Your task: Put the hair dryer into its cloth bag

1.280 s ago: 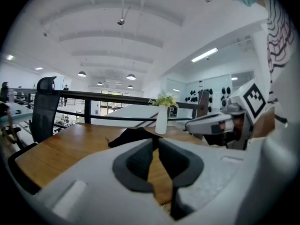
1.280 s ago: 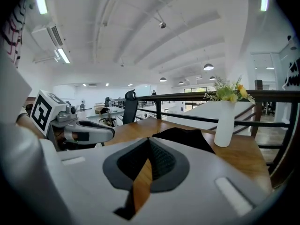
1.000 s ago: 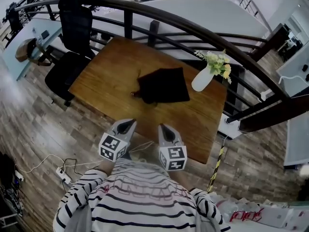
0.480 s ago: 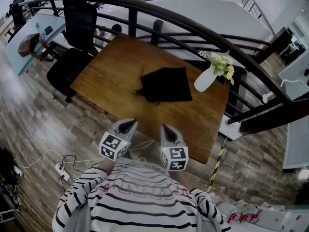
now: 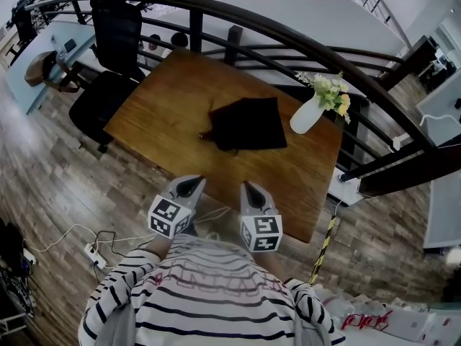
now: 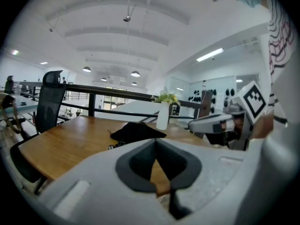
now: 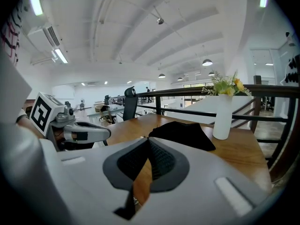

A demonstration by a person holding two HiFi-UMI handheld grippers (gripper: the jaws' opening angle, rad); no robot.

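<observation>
Both grippers shut and empty, well short of the bag

The black bag (image 5: 246, 123) is seen lying mid-table (image 5: 158, 103), at 12 o'clock from the left gripper (image 5: 189, 187) and right gripper (image 5: 250, 192). No dryer is made out; whether it is already bagged cannot be told.

1 bag (image 5: 246, 124), 1 vase (image 5: 306, 116), 1 tbl (image 5: 166, 107)

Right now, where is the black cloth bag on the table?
In the head view, the black cloth bag lies near the middle of the brown wooden table, just left of the white vase of yellow flowers.
</observation>
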